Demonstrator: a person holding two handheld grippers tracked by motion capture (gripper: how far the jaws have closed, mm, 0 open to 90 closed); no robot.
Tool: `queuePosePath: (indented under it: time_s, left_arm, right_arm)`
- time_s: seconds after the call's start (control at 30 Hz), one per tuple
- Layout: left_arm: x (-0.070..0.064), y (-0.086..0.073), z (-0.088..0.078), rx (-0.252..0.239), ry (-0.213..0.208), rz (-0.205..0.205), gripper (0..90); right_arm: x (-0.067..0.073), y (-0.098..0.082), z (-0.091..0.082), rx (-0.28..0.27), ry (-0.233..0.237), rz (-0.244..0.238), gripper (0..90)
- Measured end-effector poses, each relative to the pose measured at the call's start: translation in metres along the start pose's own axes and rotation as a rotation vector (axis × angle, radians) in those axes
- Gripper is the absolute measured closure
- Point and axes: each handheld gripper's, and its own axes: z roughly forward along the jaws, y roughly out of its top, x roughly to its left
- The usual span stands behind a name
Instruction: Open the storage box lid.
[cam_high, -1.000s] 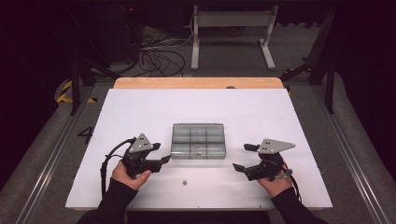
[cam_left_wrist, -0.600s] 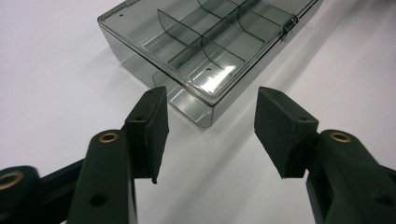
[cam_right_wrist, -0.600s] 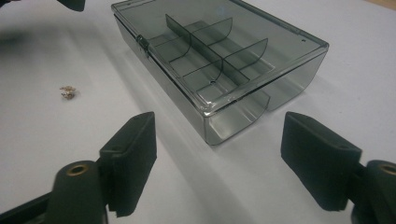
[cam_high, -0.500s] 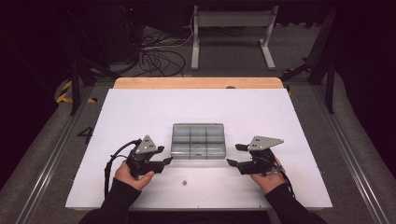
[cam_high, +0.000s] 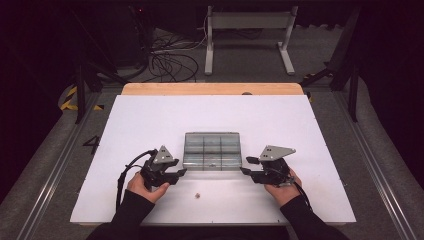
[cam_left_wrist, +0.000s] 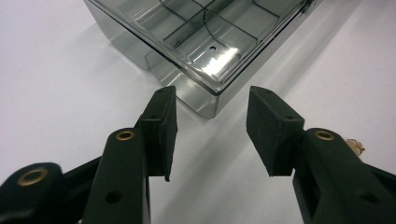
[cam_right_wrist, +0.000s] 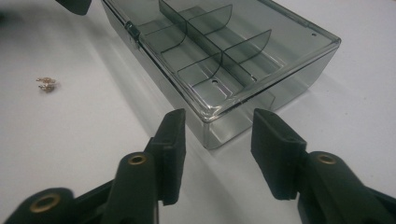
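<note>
Both tools have closed in on the box (cam_high: 212, 151); left tool (cam_high: 181, 172) and right tool (cam_high: 245, 166) half open, jaws just narrowing, empty. Next, grip its near corners.

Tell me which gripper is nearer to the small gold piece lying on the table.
Left. The left gripper sits just up and left of the small gold piece; the right gripper is farther off, up and right, at the clear box's other near corner.

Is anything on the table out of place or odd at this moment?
One thing stands out: a small gold-coloured piece lies loose on the white table, in front of the closed compartment box and between the left gripper and right gripper. The box sits square, appears empty and shows no damage.
</note>
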Motion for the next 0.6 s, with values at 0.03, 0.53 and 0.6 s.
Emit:
queuePosePath:
  time_s: [0.03, 0.53, 0.6]
  left_arm:
    - [0.000, 0.000, 0.001, 0.004, 0.002, 0.002, 54.0]
    - [0.001, 0.001, 0.013, 0.046, -0.007, 0.005, 62.1]
    - [0.000, 0.002, 0.013, 0.050, -0.003, 0.009, 63.2]
  right_arm:
    - [0.000, 0.000, 0.001, 0.000, -0.002, -0.002, 58.3]
    - [0.002, 0.001, 0.005, 0.022, 0.010, 0.002, 75.1]
    - [0.002, 0.001, 0.006, 0.024, 0.010, 0.002, 76.3]
